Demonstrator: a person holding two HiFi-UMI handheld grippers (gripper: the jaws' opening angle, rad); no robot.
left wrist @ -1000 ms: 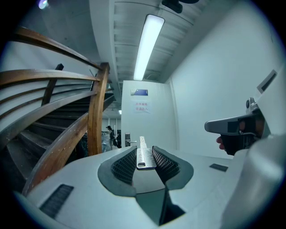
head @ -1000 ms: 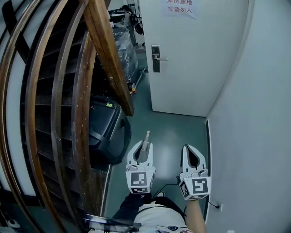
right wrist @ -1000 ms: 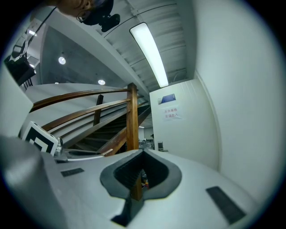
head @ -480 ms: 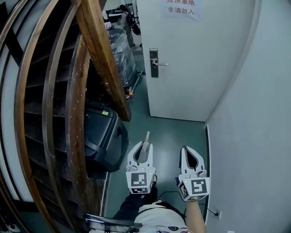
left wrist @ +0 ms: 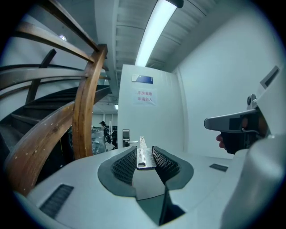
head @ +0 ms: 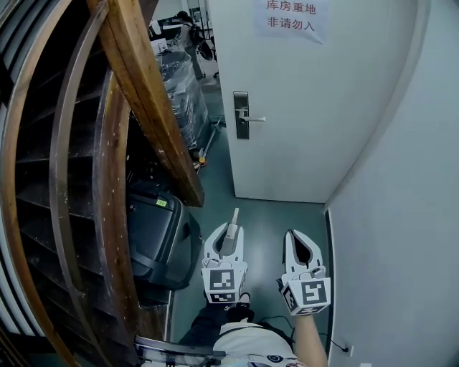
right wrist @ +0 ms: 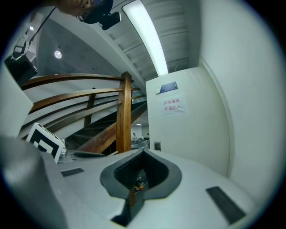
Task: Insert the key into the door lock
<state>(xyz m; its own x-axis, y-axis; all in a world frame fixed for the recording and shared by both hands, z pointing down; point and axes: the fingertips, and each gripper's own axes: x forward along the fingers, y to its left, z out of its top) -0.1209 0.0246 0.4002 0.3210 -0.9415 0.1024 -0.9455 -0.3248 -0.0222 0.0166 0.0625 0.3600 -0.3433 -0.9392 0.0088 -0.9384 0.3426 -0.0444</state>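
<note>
A white door stands ahead with a silver lock plate and lever handle on its left edge. My left gripper is shut on a flat silver key that sticks out forward, well short of the door. In the left gripper view the key lies between the ribbed pads and points just right of the distant lock plate. My right gripper hangs beside the left one, shut with nothing in it; its jaws meet at the tip.
A curved wooden stair railing crowds the left side. Under it sits a black case on the green floor. Wrapped goods stand beyond the door's left edge. A white wall closes the right. A paper notice is on the door.
The view has moved toward the door: the lock plate sits lower and larger in the head view. Both grippers hold the same pose, the key still in the left one.
</note>
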